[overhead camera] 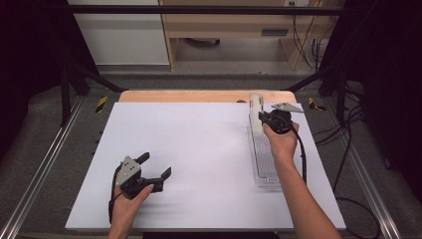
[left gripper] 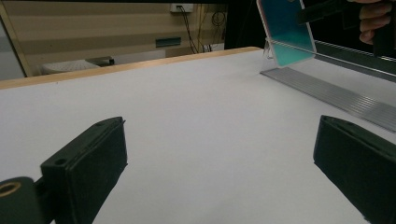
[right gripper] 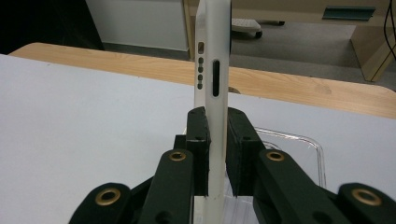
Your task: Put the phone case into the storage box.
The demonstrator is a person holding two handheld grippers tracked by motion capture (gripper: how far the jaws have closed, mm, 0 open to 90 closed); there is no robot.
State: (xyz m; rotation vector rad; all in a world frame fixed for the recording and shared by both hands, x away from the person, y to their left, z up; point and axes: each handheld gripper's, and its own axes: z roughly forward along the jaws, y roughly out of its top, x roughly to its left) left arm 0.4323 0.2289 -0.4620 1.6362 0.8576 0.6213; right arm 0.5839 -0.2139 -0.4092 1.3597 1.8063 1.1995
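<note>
The right tongs (right gripper: 215,154) are clenched on a slim white phone (right gripper: 212,70), its edge pinched between the two black jaws. In the right gripper view the phone stands upright and edge-on, showing a slot and a row of small holes along its white side. The left gripper view gives its other aspect: a broad teal-tinted face (left gripper: 286,30), tilted, held up off the desk at the far right, with fingers (left gripper: 371,18) of the right hand beside it. From the high view the phone (overhead camera: 256,113) sits near the far right corner of the white desk (overhead camera: 199,149), above the far end of a clear ribbed plastic tray (overhead camera: 263,169) that lies lengthwise along the desk's right side. The right gripper view shows the tray's rounded clear rim (right gripper: 299,140) just behind the jaws.

The left tongs (overhead camera: 156,168) are released, jaws spread wide with nothing between them, held low over the near left part of the desk, well apart from the tray. Beyond the white surface runs a strip of wooden edge (overhead camera: 199,95).
</note>
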